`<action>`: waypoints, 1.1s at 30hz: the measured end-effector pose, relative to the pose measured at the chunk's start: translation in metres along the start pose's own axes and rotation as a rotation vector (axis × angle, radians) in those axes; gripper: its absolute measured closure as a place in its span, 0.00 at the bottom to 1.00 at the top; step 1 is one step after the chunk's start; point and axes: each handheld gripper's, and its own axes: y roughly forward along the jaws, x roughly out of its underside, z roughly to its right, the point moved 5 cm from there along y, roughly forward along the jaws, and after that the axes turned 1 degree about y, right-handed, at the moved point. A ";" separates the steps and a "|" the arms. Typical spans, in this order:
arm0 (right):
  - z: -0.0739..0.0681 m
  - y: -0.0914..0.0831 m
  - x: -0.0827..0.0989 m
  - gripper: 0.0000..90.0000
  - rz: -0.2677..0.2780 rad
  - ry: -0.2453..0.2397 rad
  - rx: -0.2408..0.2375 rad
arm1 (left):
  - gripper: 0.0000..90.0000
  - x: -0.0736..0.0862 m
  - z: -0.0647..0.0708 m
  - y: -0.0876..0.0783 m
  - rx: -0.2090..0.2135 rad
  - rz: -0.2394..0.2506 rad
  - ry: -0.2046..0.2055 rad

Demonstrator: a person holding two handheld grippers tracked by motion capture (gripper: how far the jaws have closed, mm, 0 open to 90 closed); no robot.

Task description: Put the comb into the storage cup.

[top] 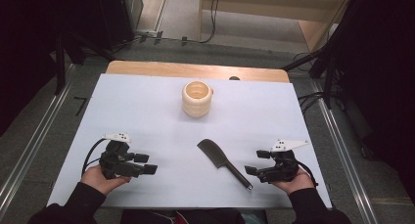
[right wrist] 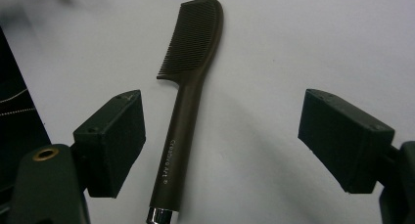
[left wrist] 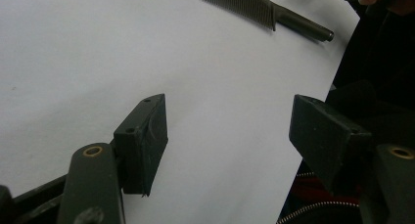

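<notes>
A black comb (top: 222, 162) lies flat on the white table cover (top: 147, 106), its teeth end toward the middle and its handle toward the front edge. A cream ribbed cup (top: 197, 99) stands upright farther back. My right gripper (top: 257, 162) rests just right of the comb's handle, open. In the right gripper view the comb (right wrist: 188, 87) lies on the cover between the spread jaws of the right gripper (right wrist: 222, 136), closer to the left one, untouched. My left gripper (top: 146, 163) is open at the front left, with nothing between the jaws of the left gripper (left wrist: 230, 136); the comb (left wrist: 264, 9) lies far beyond them.
The white cover ends at a wooden table edge (top: 195, 70) at the back. Grey floor, metal rails (top: 34, 136) and cables surround the table. Bare cover stretches between the cup and both grippers.
</notes>
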 end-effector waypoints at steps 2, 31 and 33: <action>0.000 0.000 0.000 0.18 0.000 -0.003 0.000 | 0.34 0.000 0.000 0.000 0.000 -0.001 0.004; 0.001 -0.001 0.000 0.21 -0.004 -0.001 0.015 | 0.34 -0.001 0.000 0.001 -0.004 -0.002 0.003; 0.001 -0.001 0.000 0.21 -0.004 -0.001 0.016 | 0.34 -0.001 0.000 0.001 -0.004 -0.003 0.003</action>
